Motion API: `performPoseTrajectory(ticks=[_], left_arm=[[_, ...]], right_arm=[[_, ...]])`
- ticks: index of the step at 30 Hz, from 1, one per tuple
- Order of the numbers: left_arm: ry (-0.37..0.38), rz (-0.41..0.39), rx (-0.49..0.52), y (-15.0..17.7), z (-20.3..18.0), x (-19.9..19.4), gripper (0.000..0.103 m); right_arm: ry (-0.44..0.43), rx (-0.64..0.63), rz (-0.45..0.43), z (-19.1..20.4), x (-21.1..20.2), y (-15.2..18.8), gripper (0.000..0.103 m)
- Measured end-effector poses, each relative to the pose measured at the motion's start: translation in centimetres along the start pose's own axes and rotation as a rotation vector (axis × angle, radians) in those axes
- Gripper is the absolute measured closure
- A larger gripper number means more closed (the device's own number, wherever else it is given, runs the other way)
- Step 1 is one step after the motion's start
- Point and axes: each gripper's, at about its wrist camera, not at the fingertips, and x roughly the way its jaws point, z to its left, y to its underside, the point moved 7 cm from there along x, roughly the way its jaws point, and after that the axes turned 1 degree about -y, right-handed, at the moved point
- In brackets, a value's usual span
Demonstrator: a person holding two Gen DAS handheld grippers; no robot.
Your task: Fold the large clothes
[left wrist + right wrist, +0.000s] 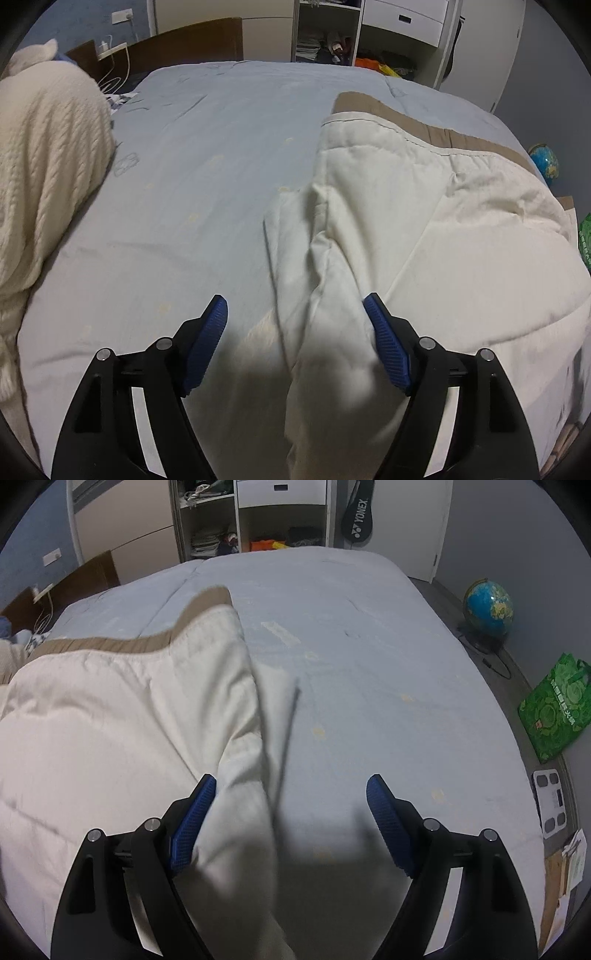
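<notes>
Both pairs of fingers stand wide apart, clamped on nothing. Left gripper point(295, 343) hangs over the near part of the bed point(207, 155), its blue pads point(207, 343) on either side of a raised fold of the cream garment point(424, 240); the cloth passes between them, but neither pad presses on it. Right gripper point(291, 819) hangs over the garment's other edge: its left pad point(194, 823) sits right against the cloth, whether touching I cannot tell, and its right pad is over bare pale-blue sheet.

Lying flat on the bed is the cream garment point(110, 720), quilted, with a tan band point(122, 640) along its far edge. In the left view it fills the right half of the bed; in the right view, the left half.

At the bed's left edge lies a cream knitted piece point(48, 155). Beyond the bed stand open shelves point(325, 33). On the floor at the right are a globe point(487, 607), a green bag point(554, 716) and a white scale point(550, 803).
</notes>
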Motion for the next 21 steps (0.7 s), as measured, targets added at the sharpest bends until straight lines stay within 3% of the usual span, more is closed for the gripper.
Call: performPoseTrajectory(ticks=[8,12,16,21], left_arm=[[-0.037,-0.04,-0.015,2.0,1.4,-4.6,0.03],[-0.021,-0.035,-0.072,3.8,2.3,-6.4,0.03],[0.007,-0.023,-0.091,7.0,2.2,-8.1,0.017],[0.035,-0.02,-0.081,10.7,1.2,-10.4,0.009]], right_arm=[[-0.005,0.105,-0.089,-1.5,-6.2,0.2,0.024],[-0.071,0.16,-0.11,-0.7,-9.3,2.1,0.023],[-0.117,0.156,-0.077,0.5,-11.3,5.4,0.023],[-0.147,0.118,-0.029,2.2,-12.9,9.6,0.023]])
